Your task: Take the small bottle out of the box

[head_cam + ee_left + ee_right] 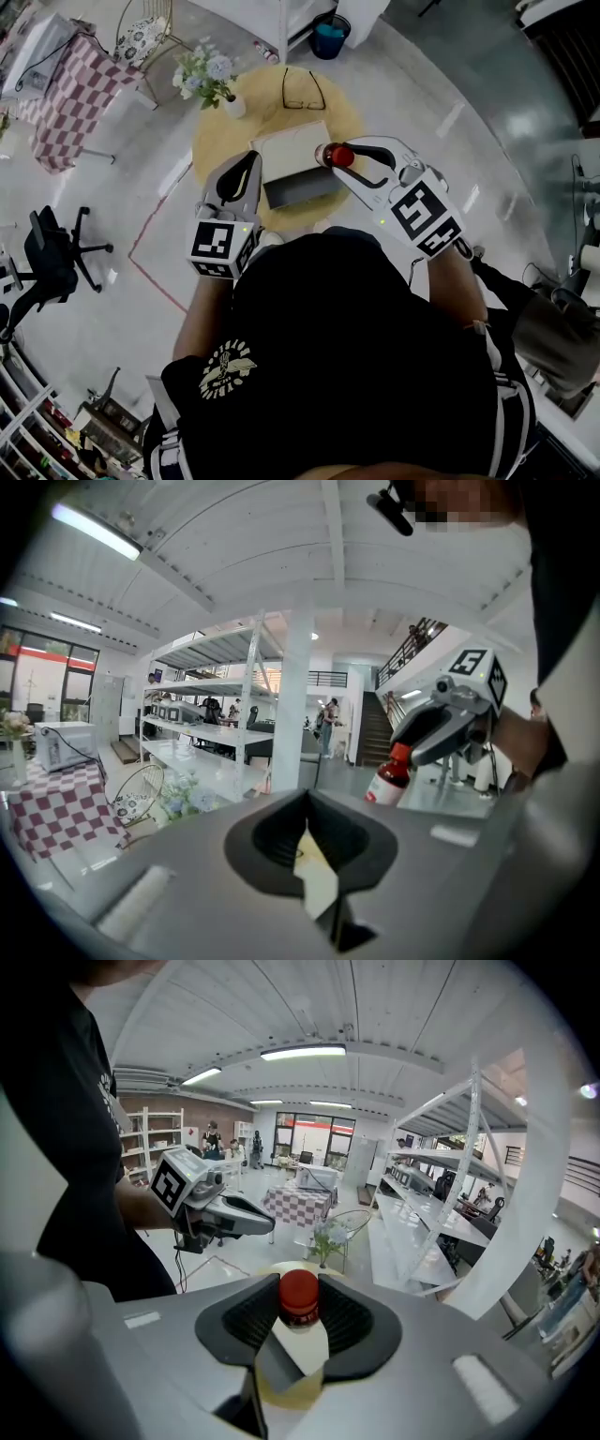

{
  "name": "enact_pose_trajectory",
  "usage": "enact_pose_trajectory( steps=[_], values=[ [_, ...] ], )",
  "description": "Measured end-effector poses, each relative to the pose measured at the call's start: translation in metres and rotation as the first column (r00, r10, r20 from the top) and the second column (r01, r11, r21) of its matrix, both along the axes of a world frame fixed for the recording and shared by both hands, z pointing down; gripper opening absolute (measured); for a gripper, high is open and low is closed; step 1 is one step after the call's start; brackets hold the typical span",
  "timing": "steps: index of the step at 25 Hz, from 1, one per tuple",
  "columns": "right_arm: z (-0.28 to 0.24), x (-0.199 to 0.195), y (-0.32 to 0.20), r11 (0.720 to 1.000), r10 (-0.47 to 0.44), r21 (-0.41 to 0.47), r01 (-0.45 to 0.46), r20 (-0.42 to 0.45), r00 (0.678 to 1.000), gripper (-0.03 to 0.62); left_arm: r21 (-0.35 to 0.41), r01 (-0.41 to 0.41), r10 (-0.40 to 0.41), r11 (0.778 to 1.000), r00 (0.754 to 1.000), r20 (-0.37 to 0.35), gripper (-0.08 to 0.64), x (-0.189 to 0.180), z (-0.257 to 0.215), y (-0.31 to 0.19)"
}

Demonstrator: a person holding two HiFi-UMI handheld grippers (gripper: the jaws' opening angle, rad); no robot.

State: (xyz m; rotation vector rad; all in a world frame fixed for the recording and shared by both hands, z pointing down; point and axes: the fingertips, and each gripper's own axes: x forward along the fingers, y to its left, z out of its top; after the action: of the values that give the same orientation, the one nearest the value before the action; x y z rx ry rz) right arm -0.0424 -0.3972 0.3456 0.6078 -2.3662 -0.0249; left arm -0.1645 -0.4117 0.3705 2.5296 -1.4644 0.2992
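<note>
setting: pale polished floor in an open workshop, with a round yellow table directly ahead of the person.
item 1: box, open, lying mid-table.
item 2: small bottle, red cap, white label. it hangs in the air by the box's right edge, apparently clear of the walls, so the lift-out looks nearly done.
item 3: right gripper, pinching the bottle at the cap and neck. a high hold like this probably suits drawing it straight up.
item 4: left gripper, jaws pressed together on nothing, just beside the box's left edge, perhaps to steady it.
item 5: glasses and flower vase, near the far rim.
clearance: bare tabletop shows left of the box. the right rim is close.
</note>
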Motion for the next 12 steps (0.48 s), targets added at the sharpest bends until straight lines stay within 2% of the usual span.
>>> enact_pose_trajectory(
  steps=[7,12],
  values=[
    [-0.010,0.018,-0.006,0.994,-0.105,-0.033,0.108,0.068,0.992,0.140,-0.031,0.089,-0.088,0.996,0.996,0.023,0.000,0.019,0.006,-0.002],
    [-0.008,0.031,-0.010,0.984,-0.175,-0.025,0.176,0.063,0.983,0.140,-0.023,0.150,-0.149,0.988,0.988,0.045,0.000,0.029,0.010,-0.005]
  ],
)
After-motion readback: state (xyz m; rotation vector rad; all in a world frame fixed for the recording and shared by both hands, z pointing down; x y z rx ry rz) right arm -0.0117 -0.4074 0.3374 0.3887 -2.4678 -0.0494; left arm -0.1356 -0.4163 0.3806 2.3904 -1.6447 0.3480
